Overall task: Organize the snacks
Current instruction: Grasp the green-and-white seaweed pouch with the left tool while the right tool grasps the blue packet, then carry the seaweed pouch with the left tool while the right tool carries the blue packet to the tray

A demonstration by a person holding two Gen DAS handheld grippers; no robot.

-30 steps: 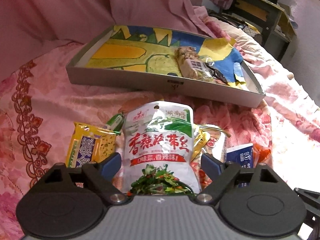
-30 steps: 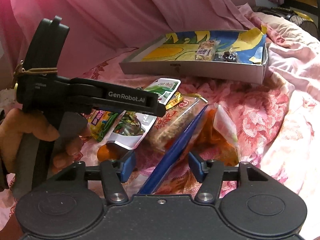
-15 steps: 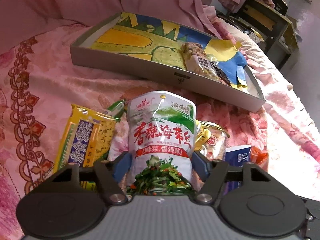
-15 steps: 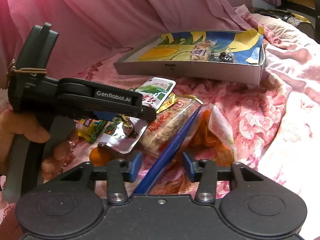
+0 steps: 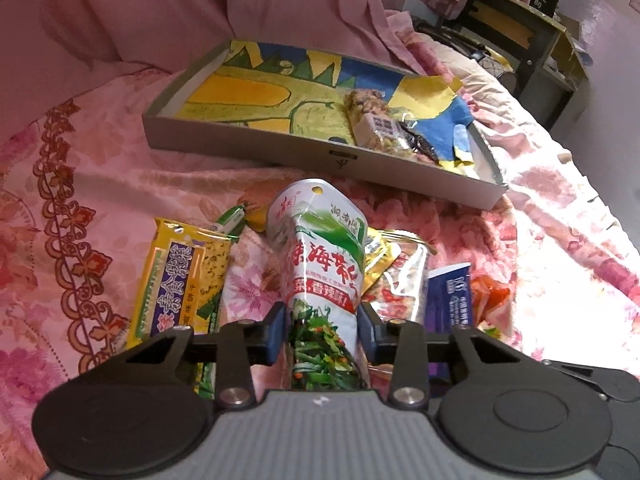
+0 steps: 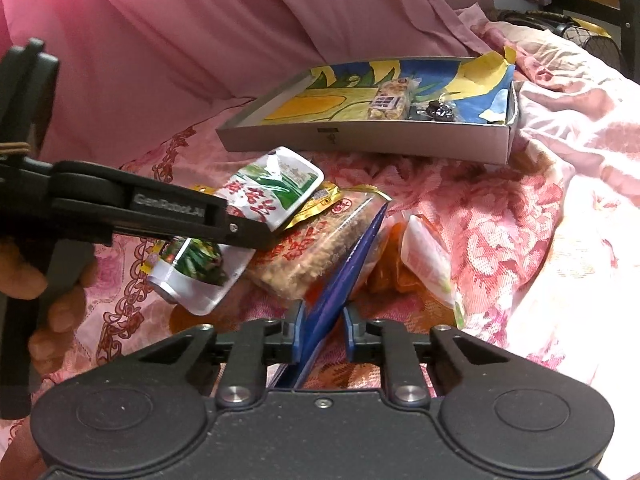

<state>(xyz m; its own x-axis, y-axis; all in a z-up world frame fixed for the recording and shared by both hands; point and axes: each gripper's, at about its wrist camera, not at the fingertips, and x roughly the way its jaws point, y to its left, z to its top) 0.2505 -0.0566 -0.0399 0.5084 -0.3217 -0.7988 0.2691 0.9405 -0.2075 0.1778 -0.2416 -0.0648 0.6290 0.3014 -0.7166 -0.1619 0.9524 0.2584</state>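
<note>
One black gripper arm [image 6: 132,212] reads "GenRobot.AI" in grey.

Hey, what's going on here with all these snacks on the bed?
A person is sorting snacks with a gripper in each hand. The left gripper has just been closing and now squeezes the seaweed snack pouch, buckling it. The right gripper has just been closing around a blue packet. The tray behind the pile already holds a nut bar and a small dark packet.
</note>
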